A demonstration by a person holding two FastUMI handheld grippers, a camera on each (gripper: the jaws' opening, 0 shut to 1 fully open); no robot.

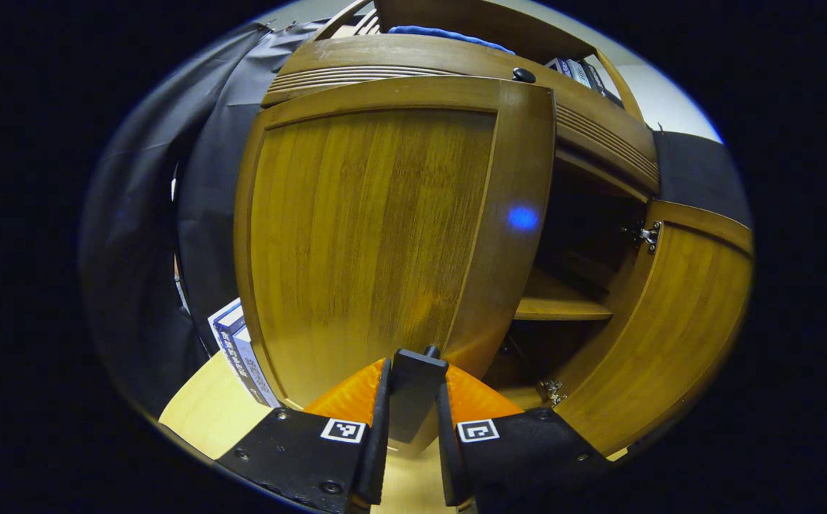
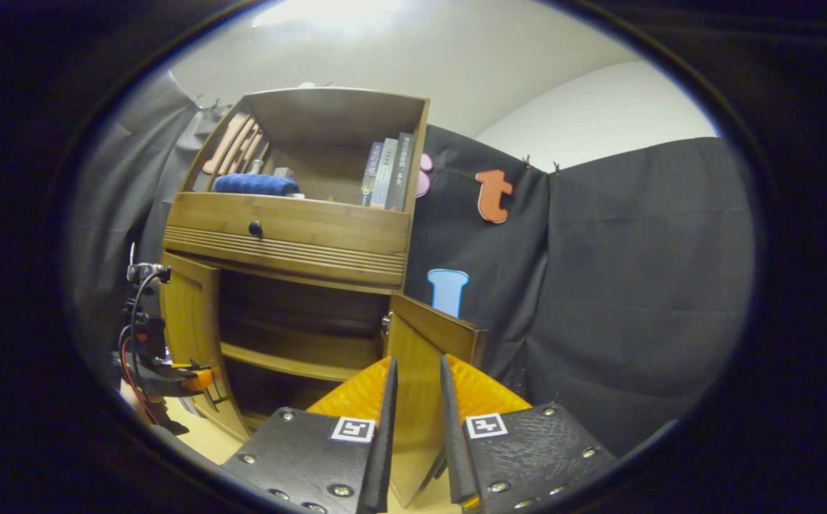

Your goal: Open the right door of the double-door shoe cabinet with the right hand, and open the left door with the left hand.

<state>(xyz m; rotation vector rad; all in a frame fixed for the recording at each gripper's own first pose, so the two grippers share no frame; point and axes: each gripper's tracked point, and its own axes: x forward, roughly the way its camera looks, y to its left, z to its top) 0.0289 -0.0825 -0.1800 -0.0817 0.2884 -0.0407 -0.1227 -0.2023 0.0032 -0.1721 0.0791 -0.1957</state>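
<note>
Left gripper (image 1: 413,400) grips left door (image 1: 378,235) handle.

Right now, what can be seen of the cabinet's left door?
The left door is a brown wooden panel with vertical grain inside a raised frame. It stands swung partly open on the cabinet's left side; past its free edge show the dark inside and a shelf. The left gripper sits at its lower free edge, fingers either side of a dark block by a small knob; contact can't be confirmed. The right gripper view shows it ajar too.
</note>
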